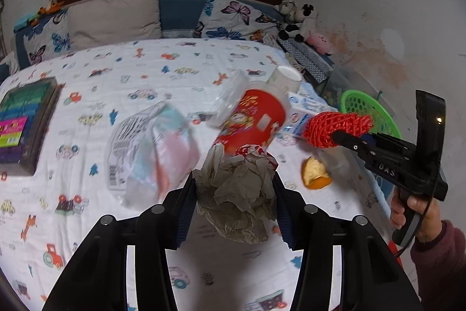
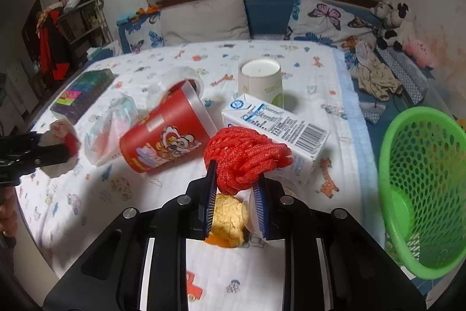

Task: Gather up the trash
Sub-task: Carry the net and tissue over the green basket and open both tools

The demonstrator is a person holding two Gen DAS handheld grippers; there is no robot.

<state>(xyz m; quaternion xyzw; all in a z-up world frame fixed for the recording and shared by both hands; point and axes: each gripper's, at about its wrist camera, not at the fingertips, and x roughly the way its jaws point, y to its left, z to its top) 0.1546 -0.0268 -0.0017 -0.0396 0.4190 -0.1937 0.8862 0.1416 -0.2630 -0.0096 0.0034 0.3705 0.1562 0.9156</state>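
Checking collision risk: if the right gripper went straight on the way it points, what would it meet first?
Probably the milk carton, lying just beyond the red mesh net that the right gripper holds; depth is unclear.

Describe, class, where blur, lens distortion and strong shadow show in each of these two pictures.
Left wrist view: the plastic bag and book are smeared by blur, and the fisheye bows the bed edge. Right wrist view: the red mesh is sharp, the left gripper blurs, the green basket bulges, and dark shadow lies left of the fingers.
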